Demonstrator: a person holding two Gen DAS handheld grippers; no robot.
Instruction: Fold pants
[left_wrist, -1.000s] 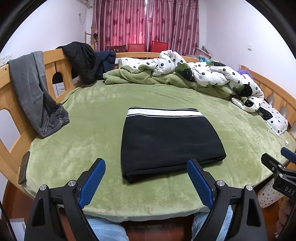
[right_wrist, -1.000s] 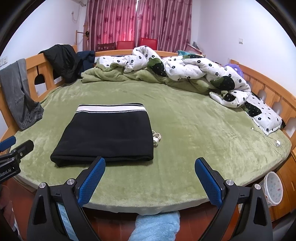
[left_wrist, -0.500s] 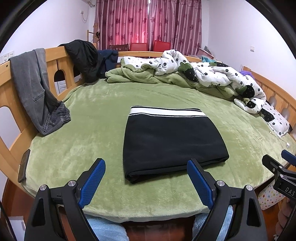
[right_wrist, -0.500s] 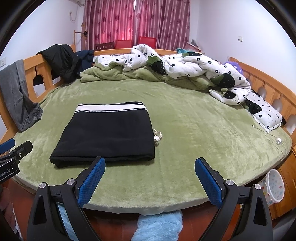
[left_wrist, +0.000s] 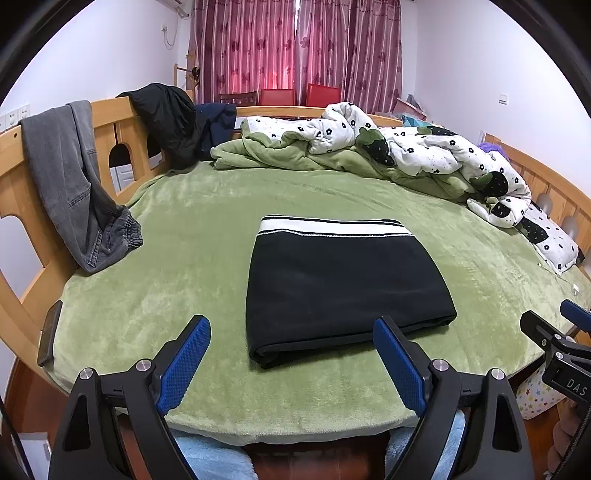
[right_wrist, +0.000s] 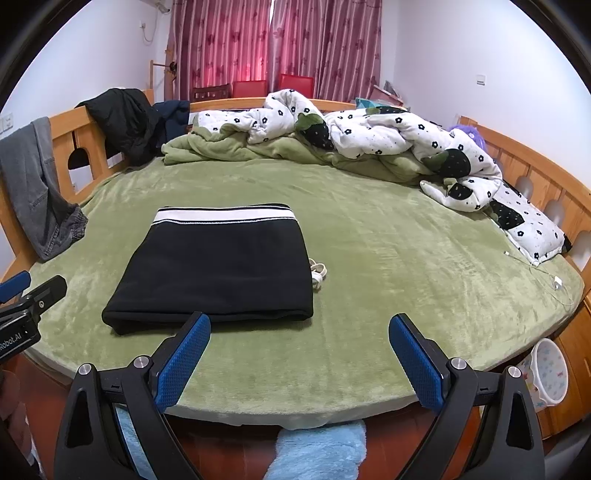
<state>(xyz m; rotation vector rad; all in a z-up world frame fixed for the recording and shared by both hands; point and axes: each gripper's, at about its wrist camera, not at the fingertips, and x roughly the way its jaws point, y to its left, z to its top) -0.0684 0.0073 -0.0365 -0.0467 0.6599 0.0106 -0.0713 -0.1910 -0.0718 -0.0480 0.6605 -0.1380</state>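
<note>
Pants (left_wrist: 343, 280) folded flat on green blanket (left_wrist: 184, 229), near bed's front edge. Left gripper (left_wrist: 291, 354) wide apart, holding nothing. Right gripper (right_wrist: 299, 354) same, off pants. Small white cord (right_wrist: 317, 271) beside pants.

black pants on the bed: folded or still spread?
Folded: the black pants lie as a compact layered rectangle, white waistband at the far edge, both grippers clear.

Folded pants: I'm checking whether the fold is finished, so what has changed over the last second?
Only the views shifted slightly; both cameras drifted a little. The left gripper and right gripper stayed open and empty, and the folded pants stayed put on the green blanket.
</note>
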